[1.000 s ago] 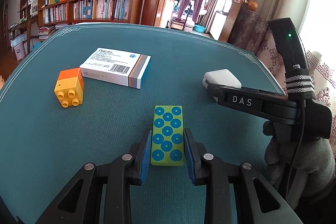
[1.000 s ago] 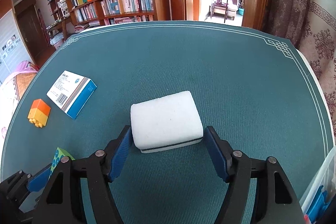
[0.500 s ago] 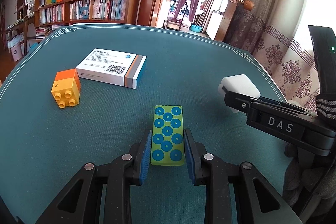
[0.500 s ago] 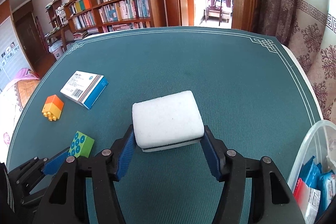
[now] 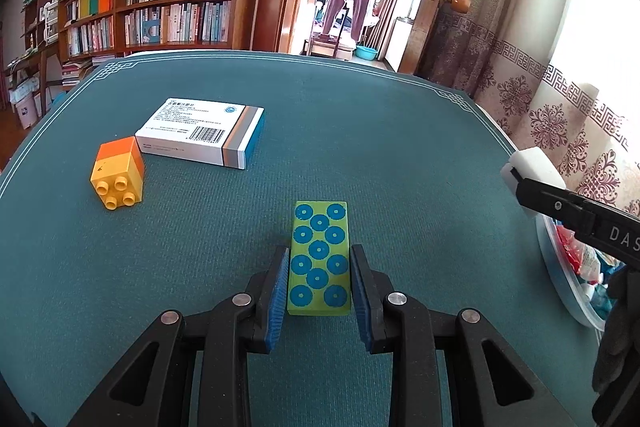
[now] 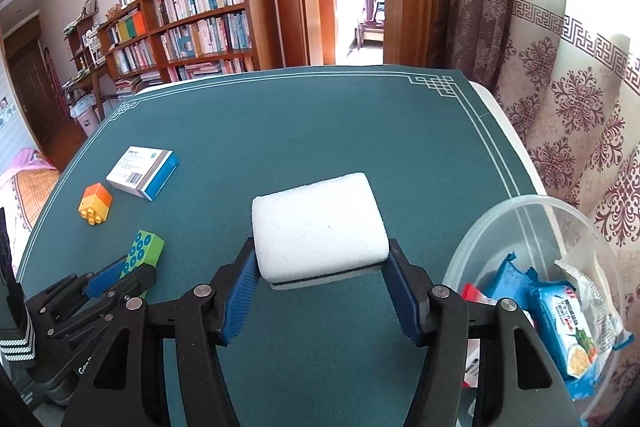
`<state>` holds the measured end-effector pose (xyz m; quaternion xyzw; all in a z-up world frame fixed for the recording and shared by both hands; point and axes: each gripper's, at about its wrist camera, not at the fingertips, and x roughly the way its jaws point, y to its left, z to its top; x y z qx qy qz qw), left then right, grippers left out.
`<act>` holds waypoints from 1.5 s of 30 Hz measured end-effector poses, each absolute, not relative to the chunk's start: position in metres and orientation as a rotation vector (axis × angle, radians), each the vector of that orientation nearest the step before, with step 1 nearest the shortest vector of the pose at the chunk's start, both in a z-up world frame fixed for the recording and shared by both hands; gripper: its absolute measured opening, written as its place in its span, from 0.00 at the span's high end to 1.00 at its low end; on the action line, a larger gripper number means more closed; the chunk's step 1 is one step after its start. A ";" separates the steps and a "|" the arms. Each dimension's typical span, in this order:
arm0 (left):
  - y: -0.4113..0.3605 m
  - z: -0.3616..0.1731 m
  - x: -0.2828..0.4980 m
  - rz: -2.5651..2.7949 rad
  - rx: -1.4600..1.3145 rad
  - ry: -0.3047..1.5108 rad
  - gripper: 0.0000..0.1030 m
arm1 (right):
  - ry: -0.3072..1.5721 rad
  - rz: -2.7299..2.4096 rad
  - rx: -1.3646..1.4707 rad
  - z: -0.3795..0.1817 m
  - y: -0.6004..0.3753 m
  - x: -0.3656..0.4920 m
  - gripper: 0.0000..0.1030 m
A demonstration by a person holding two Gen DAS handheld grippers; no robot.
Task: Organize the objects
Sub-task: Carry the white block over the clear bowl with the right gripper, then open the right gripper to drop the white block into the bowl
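My right gripper (image 6: 318, 269) is shut on a white sponge (image 6: 318, 227) and holds it above the green table mat, left of a clear plastic tub (image 6: 520, 211). The sponge also shows in the left wrist view (image 5: 532, 163). My left gripper (image 5: 319, 267) is closed around a green block with blue dots (image 5: 320, 259) that rests on the mat; the block also shows in the right wrist view (image 6: 144, 253). An orange and yellow toy brick (image 5: 118, 171) and a white and blue medicine box (image 5: 204, 131) lie on the mat to the left.
The tub at the table's right edge holds several snack packets (image 6: 560, 311). The table's right edge (image 6: 500, 115) borders a patterned curtain. A bookshelf (image 5: 160, 11) and an open door stand beyond the far edge.
My right gripper has carried the sponge to the right, toward the plastic tub, which has come into view. My left gripper has stayed on the green block.
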<state>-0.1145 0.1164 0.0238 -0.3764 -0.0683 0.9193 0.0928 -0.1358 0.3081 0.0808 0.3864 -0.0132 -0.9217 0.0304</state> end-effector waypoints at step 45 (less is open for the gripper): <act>0.143 0.026 -0.101 2.647 -1.081 -0.100 0.70 | -0.265 -3.072 1.285 0.088 0.432 -0.123 0.36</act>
